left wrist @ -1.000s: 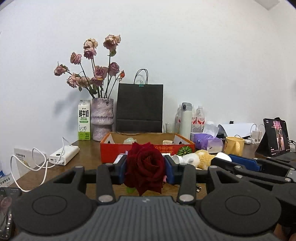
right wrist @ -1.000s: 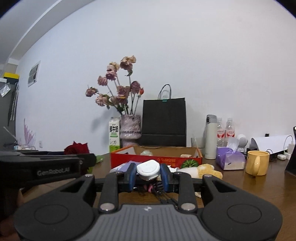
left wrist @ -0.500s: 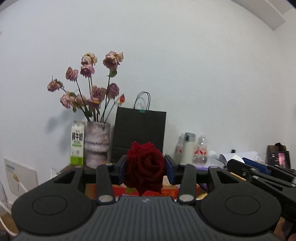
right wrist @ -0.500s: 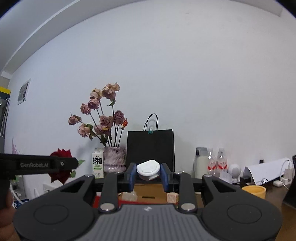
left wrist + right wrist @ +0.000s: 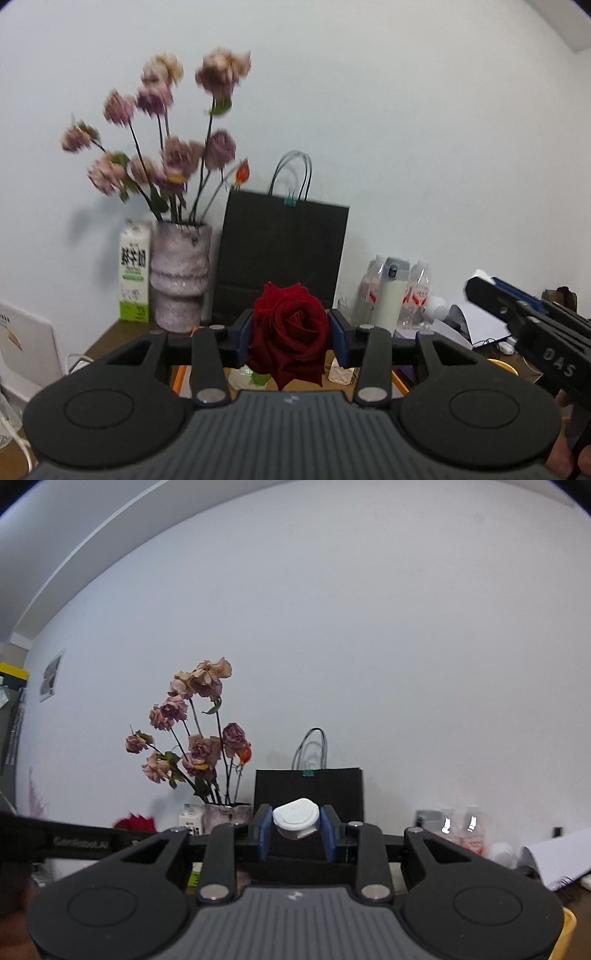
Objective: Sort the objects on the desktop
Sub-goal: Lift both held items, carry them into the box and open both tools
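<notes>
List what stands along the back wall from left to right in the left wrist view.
Milk carton → vase of dried roses → black paper bag → white thermos among the water bottles.

Two wrist cameras facing the black paper bag (image 5: 282, 254)

Left view looks slightly down from nearer the bag; right view looks slightly upward from farther back. Both share the bag and the vase (image 5: 225, 814) left of it.
</notes>
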Demonstrator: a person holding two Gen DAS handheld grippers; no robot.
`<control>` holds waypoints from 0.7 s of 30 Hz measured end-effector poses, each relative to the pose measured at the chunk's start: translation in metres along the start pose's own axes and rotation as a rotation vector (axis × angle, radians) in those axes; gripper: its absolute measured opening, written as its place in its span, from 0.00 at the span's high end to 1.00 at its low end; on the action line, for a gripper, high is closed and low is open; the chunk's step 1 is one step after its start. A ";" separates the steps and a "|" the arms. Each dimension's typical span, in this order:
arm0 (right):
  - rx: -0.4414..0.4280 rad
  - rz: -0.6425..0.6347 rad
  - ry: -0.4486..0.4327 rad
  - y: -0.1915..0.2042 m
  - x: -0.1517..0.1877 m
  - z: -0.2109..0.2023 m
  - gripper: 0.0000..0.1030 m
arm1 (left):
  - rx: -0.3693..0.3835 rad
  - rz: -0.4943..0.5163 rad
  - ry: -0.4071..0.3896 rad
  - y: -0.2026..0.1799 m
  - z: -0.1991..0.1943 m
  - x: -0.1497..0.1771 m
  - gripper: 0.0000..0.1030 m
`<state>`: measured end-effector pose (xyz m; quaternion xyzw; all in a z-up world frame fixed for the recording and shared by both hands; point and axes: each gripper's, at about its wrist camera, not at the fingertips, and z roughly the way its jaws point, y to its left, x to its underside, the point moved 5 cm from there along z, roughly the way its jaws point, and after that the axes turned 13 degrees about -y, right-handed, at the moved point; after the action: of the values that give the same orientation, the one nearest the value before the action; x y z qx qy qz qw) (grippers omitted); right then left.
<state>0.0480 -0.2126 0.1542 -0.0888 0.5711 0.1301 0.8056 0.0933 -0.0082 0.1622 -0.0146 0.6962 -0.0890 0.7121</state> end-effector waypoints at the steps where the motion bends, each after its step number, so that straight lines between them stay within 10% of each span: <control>1: -0.006 0.004 0.016 -0.005 -0.004 0.014 0.74 | 0.000 0.003 0.027 0.004 0.016 -0.010 0.58; 9: -0.104 0.203 0.424 -0.048 0.015 0.170 0.85 | -0.056 -0.010 0.269 0.030 0.154 -0.024 0.58; 18: 0.029 0.250 0.889 -0.066 0.168 0.253 0.83 | -0.098 -0.072 0.779 0.076 0.287 0.107 0.52; 21: 0.038 0.304 1.006 -0.067 0.218 0.264 0.83 | -0.139 -0.096 0.855 0.095 0.306 0.138 0.22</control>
<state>0.3745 -0.1760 0.0356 -0.0419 0.8959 0.1764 0.4055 0.4097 0.0333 0.0212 -0.0565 0.9313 -0.0730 0.3523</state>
